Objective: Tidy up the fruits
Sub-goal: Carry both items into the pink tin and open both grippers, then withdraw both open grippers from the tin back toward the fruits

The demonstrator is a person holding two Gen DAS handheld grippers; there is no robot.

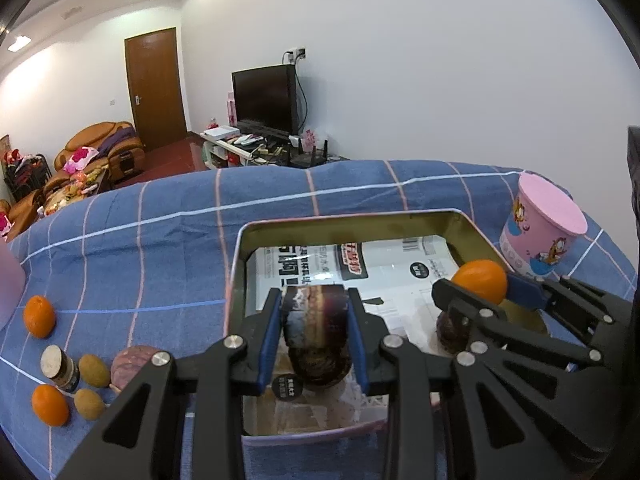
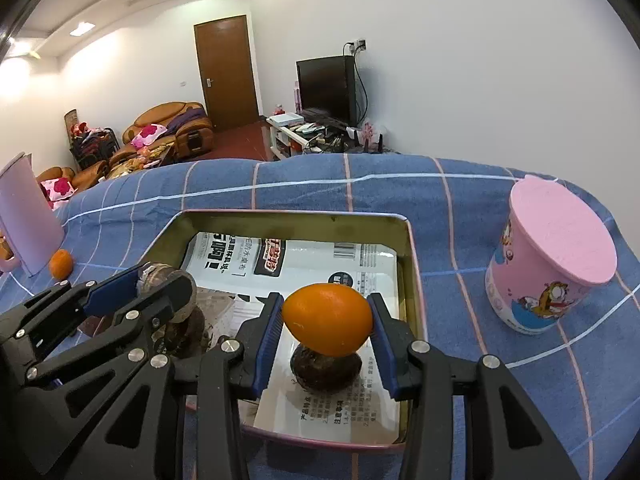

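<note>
While left claw (image 1: 314, 330) grips wrinkled dark fruit (image 1: 314, 316), right claw (image 2: 328, 330) clamps smooth oval orange (image 2: 327, 318).

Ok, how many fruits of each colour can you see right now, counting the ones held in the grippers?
Orange round fruits: 3
Purple round fruits: 4
Small greenish-brown oval fruits: 2
Total: 9
</note>
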